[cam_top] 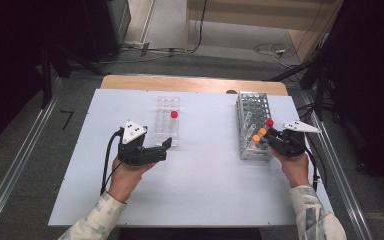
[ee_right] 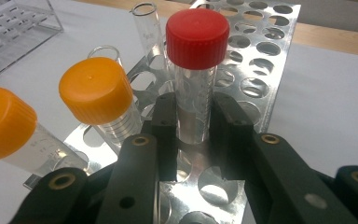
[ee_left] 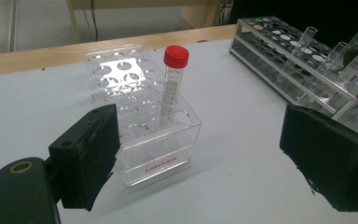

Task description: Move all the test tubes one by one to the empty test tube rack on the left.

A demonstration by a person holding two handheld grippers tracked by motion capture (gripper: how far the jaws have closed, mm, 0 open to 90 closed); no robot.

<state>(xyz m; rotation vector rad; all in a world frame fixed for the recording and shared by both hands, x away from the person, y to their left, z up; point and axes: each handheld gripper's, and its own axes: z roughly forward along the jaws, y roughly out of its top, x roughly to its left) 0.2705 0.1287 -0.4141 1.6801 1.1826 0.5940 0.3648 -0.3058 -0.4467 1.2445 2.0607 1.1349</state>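
Your right claw [ee_right: 193,121] clamps the red-capped tube [ee_right: 196,70] in the metal rack [ee_right: 261,60], while your left claw [ee_left: 200,158] sits apart by the clear rack [ee_left: 140,116].

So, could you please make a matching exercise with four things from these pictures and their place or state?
Things:
1. left claw
2. right claw
3. clear plastic rack
4. orange-capped tubes

Places or states:
A. stand in the metal rack
B. shut on the red-capped tube in the metal rack
C. open, holding nothing
D. holds one red-capped tube

Pairs: 1-C, 2-B, 3-D, 4-A
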